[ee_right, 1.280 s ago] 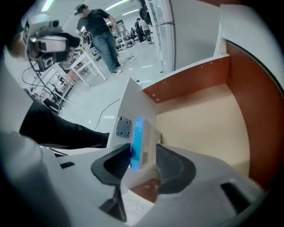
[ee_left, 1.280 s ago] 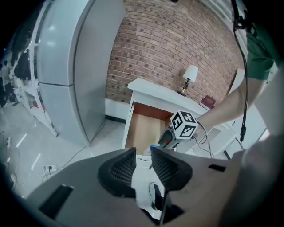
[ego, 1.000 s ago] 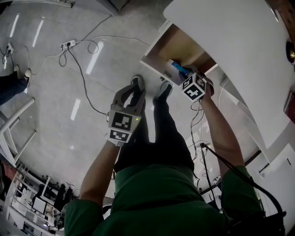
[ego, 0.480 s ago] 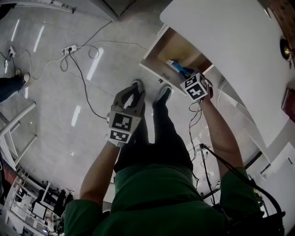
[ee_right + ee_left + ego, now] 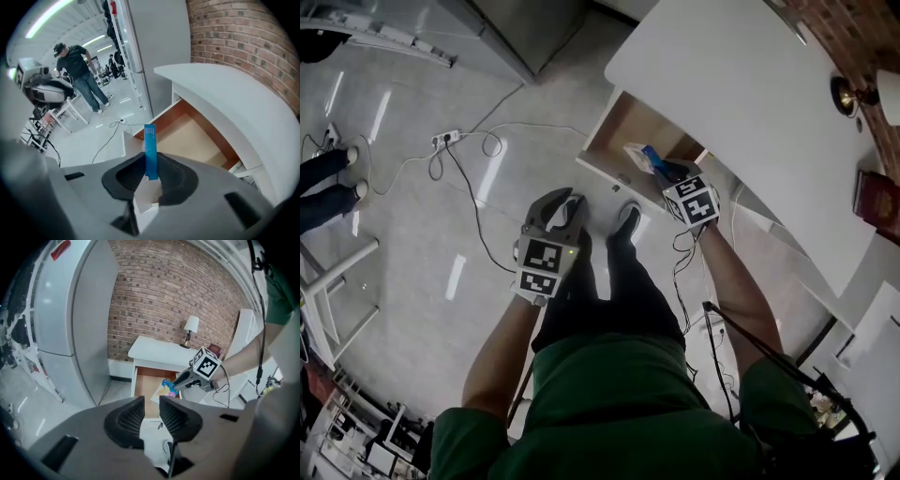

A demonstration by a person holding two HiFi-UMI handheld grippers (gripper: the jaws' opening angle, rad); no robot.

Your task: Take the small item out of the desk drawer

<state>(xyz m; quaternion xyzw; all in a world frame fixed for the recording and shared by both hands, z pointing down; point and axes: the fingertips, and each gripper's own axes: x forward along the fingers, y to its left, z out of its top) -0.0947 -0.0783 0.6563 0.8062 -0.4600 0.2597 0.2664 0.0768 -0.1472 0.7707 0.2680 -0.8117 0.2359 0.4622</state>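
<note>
The white desk's wooden drawer stands pulled out. My right gripper hovers over the drawer's right front corner, shut on a small flat blue package. In the right gripper view the package stands upright, pinched between the pads, with the drawer's bare wooden floor beyond it. The left gripper view shows the package as a colourful card held above the drawer. My left gripper hangs over the floor left of the drawer, open and holding nothing.
A power strip with cables lies on the pale floor. A bystander's legs are at far left, more people farther off. A lamp and a red book are on the desk. A grey cabinet stands left of it.
The head view has swung, so the desk and drawer sit lower in frame. My right gripper still grips the blue package over the drawer. The left gripper has hardly moved.
</note>
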